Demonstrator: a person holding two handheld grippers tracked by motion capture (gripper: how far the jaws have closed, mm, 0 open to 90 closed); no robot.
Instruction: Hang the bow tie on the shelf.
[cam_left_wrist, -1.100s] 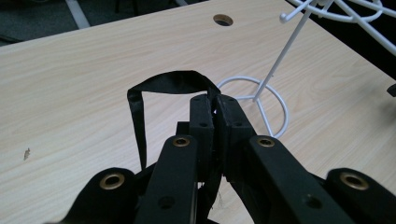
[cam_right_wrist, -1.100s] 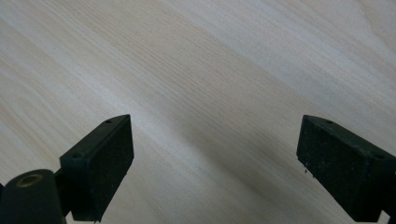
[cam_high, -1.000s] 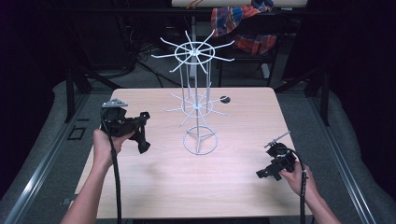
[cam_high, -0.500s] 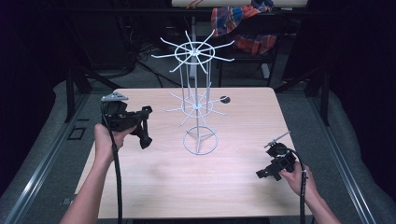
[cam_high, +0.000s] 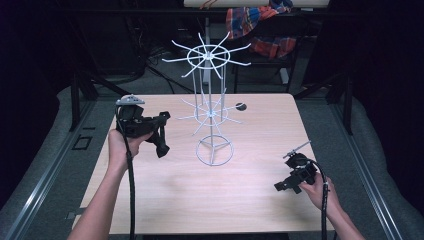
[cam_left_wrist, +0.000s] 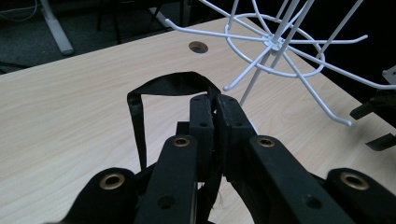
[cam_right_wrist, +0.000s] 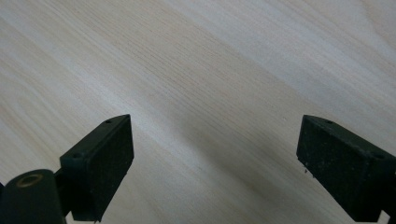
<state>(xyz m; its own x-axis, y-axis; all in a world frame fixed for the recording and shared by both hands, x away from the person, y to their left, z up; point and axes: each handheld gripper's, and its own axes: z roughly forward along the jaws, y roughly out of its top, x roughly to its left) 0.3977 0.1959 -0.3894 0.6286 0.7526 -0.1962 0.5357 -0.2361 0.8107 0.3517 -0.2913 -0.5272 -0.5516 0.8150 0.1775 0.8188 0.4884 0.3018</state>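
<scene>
Black strap (cam_left_wrist: 140, 100) pinched in left hand-held gripper (cam_left_wrist: 214, 105), looping above jaws.

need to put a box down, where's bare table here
Bare wood runs along the near edge of the table, between the left tongs and the right tongs. The far right corner is bare too. The middle is crowded by the white wire rack.

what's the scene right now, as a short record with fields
work in hand: black strap loop held up near the white wire rack
left tongs: shut on the strap, raised above the table, left of the rack
right tongs: open, nothing between them, low over bare tabletop at the right
rack: upright at table centre, hooks bare
also on table: small dark hole behind the rack
</scene>
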